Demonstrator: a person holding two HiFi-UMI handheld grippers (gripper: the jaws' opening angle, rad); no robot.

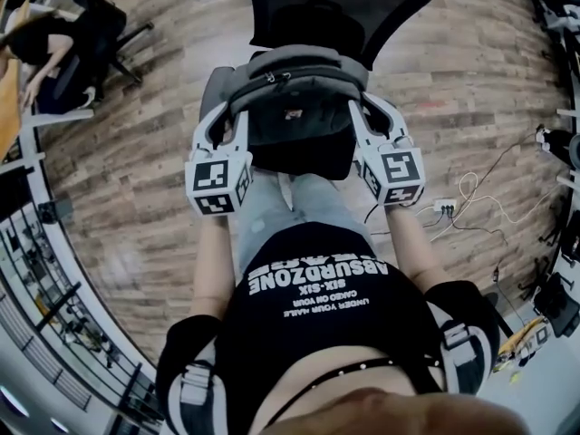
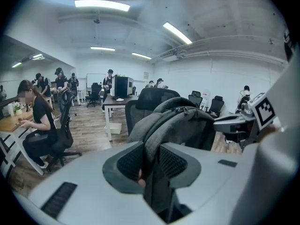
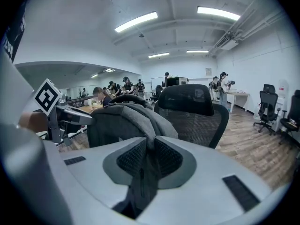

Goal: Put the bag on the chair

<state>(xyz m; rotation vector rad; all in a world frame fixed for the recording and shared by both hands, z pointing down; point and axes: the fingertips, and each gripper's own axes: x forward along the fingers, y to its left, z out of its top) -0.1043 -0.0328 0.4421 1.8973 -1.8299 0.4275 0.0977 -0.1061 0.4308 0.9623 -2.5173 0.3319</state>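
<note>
A grey backpack hangs between my two grippers, just in front of a black mesh office chair. My left gripper is shut on the bag's left shoulder strap. My right gripper is shut on the right strap. In the left gripper view the backpack fills the middle, with the chair back behind it. In the right gripper view the backpack hangs left of the chair. The chair's seat is hidden under the bag.
Wooden floor lies all round. A power strip with cables sits on the floor at the right. Another office chair and a seated person at a desk are at the left. Desks and shelving line the left edge.
</note>
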